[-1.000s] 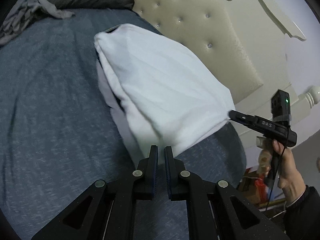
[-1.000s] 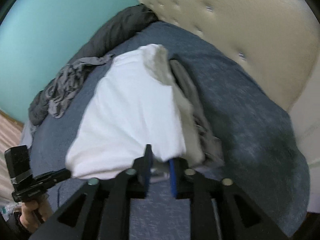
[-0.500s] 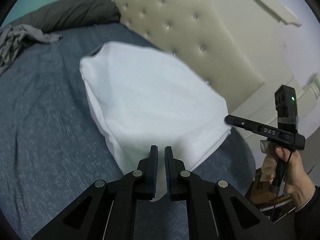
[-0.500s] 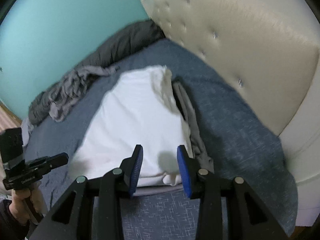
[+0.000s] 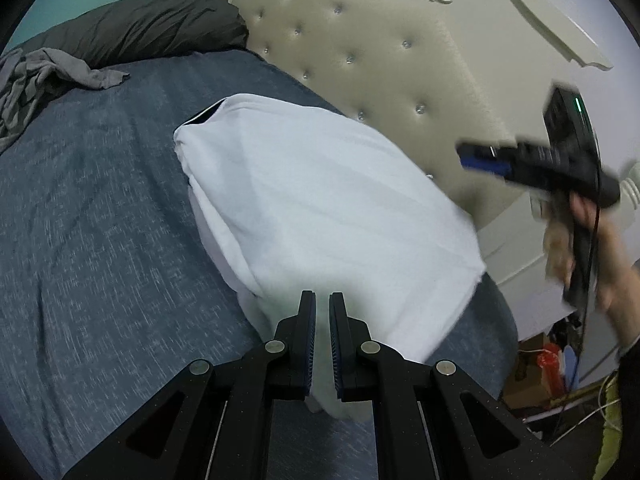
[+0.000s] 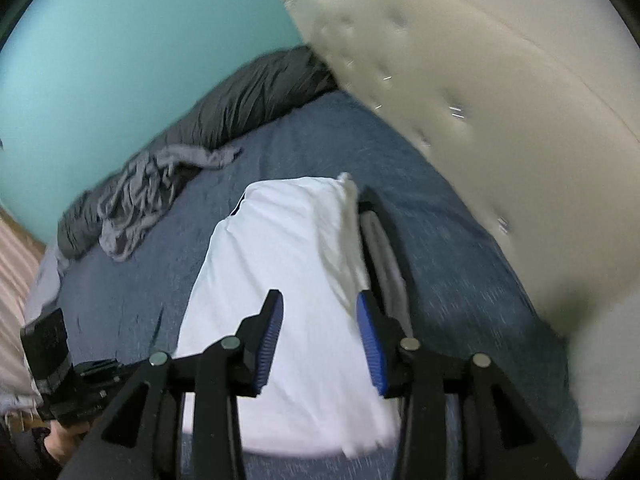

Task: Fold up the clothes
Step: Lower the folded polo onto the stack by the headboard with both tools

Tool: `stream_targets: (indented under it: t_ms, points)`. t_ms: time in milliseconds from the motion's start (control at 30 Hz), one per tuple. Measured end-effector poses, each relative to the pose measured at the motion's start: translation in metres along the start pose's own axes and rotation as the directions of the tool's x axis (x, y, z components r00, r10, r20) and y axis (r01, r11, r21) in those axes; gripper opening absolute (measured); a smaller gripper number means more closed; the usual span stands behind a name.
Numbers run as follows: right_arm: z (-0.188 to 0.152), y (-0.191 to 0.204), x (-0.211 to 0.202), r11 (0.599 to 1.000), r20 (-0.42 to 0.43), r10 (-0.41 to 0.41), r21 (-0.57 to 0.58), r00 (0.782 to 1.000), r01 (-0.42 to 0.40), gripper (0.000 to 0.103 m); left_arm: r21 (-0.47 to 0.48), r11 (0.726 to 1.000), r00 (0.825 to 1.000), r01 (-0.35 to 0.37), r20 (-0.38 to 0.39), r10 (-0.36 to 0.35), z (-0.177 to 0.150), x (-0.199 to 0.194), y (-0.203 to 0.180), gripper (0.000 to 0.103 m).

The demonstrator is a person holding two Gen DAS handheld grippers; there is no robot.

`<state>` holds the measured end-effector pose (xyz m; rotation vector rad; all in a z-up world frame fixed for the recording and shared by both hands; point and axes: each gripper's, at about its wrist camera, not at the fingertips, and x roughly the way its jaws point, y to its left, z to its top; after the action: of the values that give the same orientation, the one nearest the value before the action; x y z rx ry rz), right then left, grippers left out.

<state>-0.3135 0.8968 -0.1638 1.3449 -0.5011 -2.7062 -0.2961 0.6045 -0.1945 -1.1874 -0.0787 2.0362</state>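
Blue-grey bed (image 5: 100, 208), white folded garment (image 5: 320, 208), crumpled grey clothes (image 6: 140, 200), dark duvet (image 5: 152, 24) behind

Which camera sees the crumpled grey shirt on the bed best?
The right wrist view: the crumpled grey shirt lies whole on the blue bed cover, though a little blurred. The left wrist view catches only part of it, cut off at the picture's left edge.

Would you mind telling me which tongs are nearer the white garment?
Left. The left tongs are shut on the white garment at its near edge; the right tongs, opening, hang clear off its side.
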Motion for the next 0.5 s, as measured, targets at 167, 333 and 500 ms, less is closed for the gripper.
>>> stream_targets:
  t_ms: [167, 333, 500]
  points:
    - [0.048, 0.017, 0.045, 0.997, -0.077, -0.049, -0.055, 0.996, 0.045, 0.039, -0.009, 1.0, 1.0, 0.002, 0.005, -0.001, 0.001, 0.01, 0.014, 0.007]
    - [0.079, 0.016, 0.087, 0.991, -0.123, -0.124, -0.061, 0.985, 0.117, 0.039, 0.018, 1.0, 1.0, 0.01, 0.006, -0.01, 0.0, 0.02, 0.015, 0.007]
    - [0.091, 0.016, 0.131, 0.981, -0.176, -0.185, -0.097, 0.967, 0.17, 0.039, 0.052, 0.999, 1.0, 0.016, 0.009, -0.017, -0.006, 0.026, 0.015, 0.007]
